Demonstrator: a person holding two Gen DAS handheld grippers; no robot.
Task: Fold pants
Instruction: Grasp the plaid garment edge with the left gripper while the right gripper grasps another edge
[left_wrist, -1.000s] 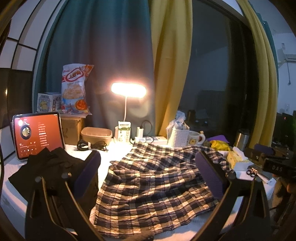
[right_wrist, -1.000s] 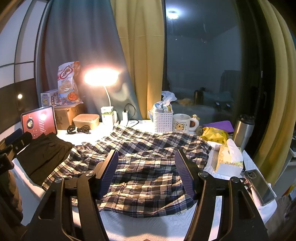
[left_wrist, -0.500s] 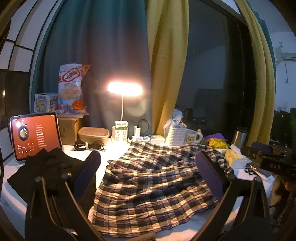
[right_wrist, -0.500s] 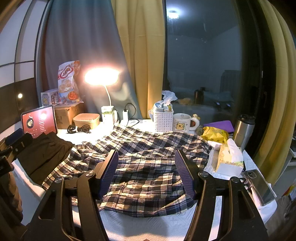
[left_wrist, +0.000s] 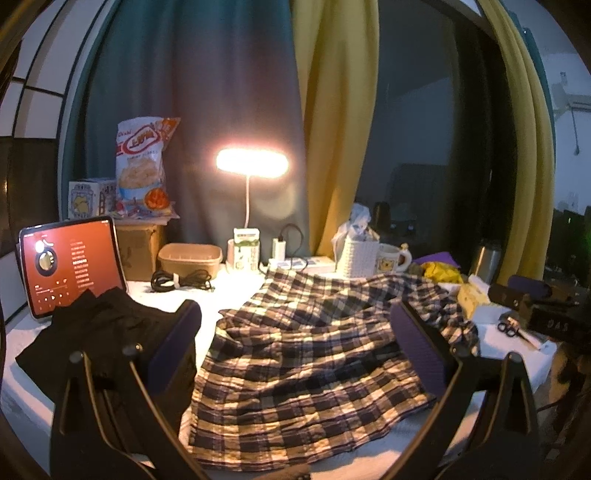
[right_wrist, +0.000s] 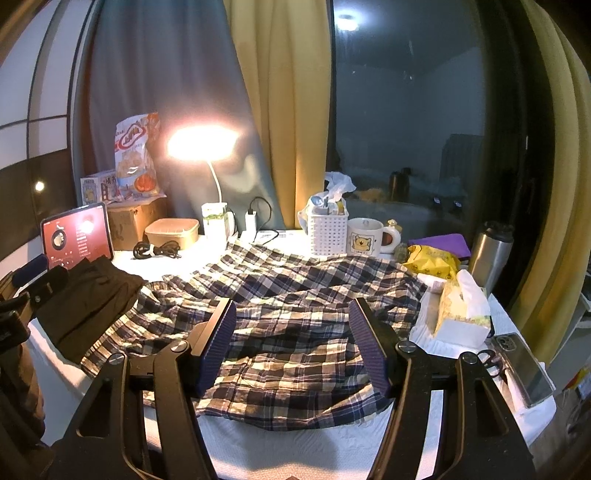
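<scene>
Little of the folding appears to have been done. The plaid pants (right_wrist: 295, 325) are spread rumpled over the middle of the white tabletop (right_wrist: 295, 450), with creases and ridges across the cloth and the near hem lying loose close to the front edge; whether a first fold has already been laid cannot be judged, since waistband and legs are not told apart in the bunched cloth. Smoothing, folding and squaring up are judged to remain. The left tool (left_wrist: 295, 354) is held wide open above the near part of the pants (left_wrist: 314, 362) with nothing between its pads, and the right tool (right_wrist: 291, 347) is likewise held wide open and empty above the cloth; no contact with the fabric is seen in either view. A dark garment (right_wrist: 85, 295) lies at the left end of the tabletop, touching or just overlapping the plaid edge, and whether it is folded cannot be made out. The far edge of the pants is lost among a basket (right_wrist: 327, 232), a mug (right_wrist: 367, 238) and a tissue box (right_wrist: 461, 314). The lamp (left_wrist: 252, 164) glares, and the tabletop's corners are cut off by the tool frames.
</scene>
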